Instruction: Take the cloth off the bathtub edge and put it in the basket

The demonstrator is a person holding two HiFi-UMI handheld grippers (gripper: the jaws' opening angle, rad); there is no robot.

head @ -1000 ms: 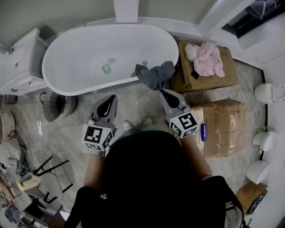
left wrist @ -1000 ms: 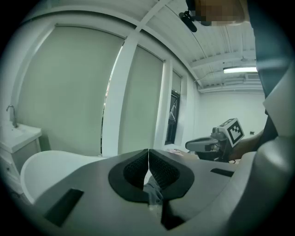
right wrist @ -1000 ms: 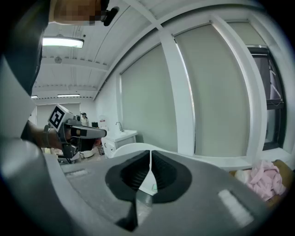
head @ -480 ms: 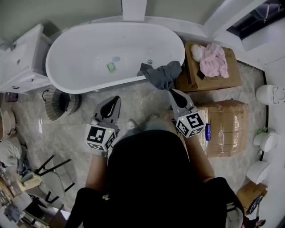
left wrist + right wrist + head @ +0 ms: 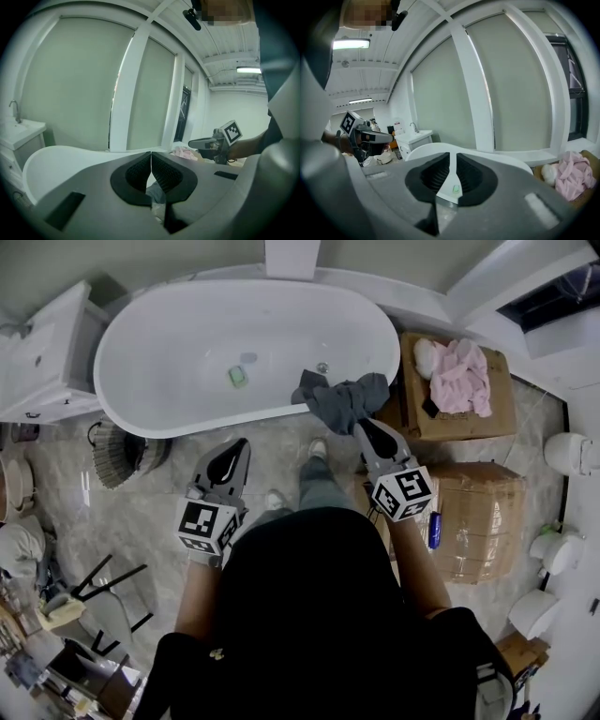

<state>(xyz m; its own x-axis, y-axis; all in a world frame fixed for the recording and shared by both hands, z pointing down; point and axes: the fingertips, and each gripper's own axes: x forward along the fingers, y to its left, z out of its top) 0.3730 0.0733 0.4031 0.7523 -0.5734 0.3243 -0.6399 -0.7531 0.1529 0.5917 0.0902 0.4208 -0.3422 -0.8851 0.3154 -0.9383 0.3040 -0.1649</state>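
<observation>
**Head view, near to far.** Nearest you, lower centre: the left gripper [image 5: 240, 444] has its jaws together on nothing and hangs over the grey marbled floor [image 5: 277, 442]; the right gripper [image 5: 360, 427], right of centre, has its jaws a narrow slit apart, having just been opening, with nothing between them; its tips lie just beside the lower fold of the dark grey crumpled cloth [image 5: 342, 399], which is draped over the near rim of the white oval bathtub [image 5: 187, 423], part inside, part outside.

**Risk:** so slight an opening may nudge the cloth rather than straddle it; a push could tip it into the tub; a thin pinch could slip.

**Room:** the brown cardboard box holding pink fabric [image 5: 412, 423] crowds your right side; open floor lies to the left, toward what seems to be the dark ribbed basket [image 5: 122, 457] at left centre, below the tub's rim; a trailing cloth could catch on that rim.
</observation>
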